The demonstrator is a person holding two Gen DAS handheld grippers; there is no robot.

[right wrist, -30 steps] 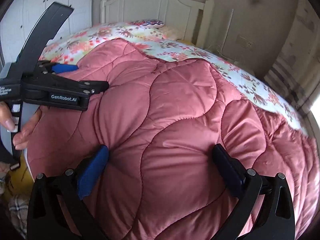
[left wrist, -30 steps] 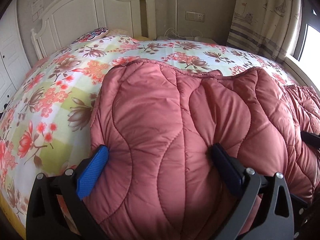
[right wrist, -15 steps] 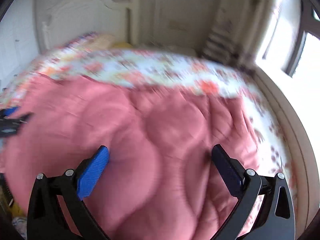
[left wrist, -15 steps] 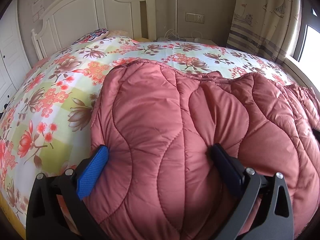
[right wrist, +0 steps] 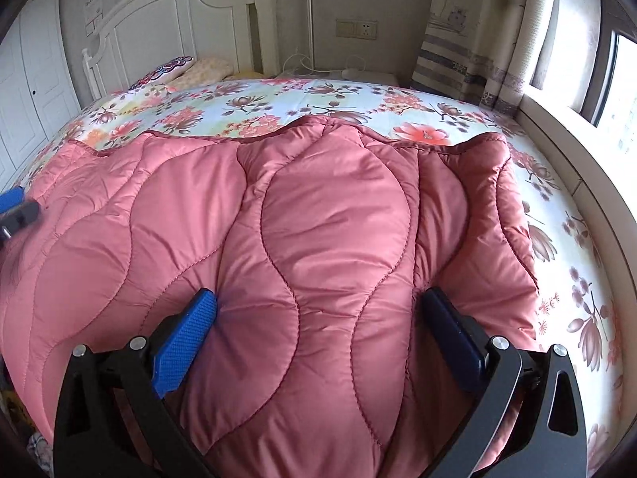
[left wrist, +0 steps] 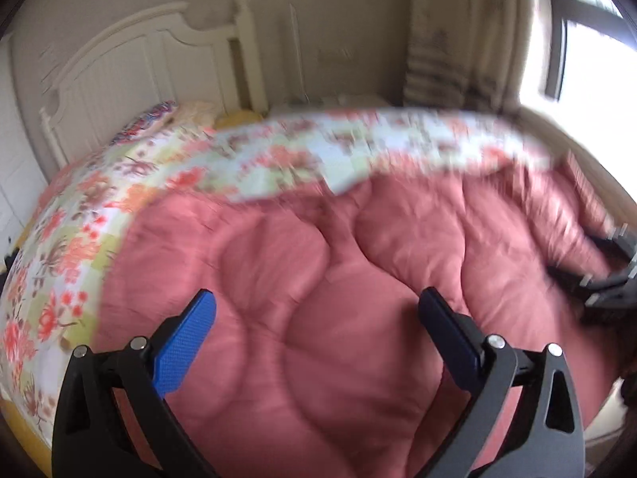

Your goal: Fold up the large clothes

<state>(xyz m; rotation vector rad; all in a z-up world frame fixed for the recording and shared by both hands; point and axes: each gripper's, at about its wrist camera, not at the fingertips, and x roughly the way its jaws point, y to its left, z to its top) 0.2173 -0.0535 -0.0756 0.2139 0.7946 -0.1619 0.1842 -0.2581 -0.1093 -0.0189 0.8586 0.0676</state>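
Note:
A large pink quilted padded garment lies spread on the flowered bed sheet; it also fills the blurred left wrist view. My left gripper is open, its jaws wide apart over the pink fabric. My right gripper is open too, jaws wide with a bulge of the fabric between them at the garment's right part. The right gripper shows at the right edge of the left wrist view. The left gripper's blue tip shows at the left edge of the right wrist view.
A white headboard and pillows are at the far end. A curtain and a window sill run along the right side. White cupboard doors stand at the left.
Both grippers have swung to the right along the garment. The left wrist view turned from sharp to blurred and the left gripper lifted off the fold it pressed into. The right view steadied.

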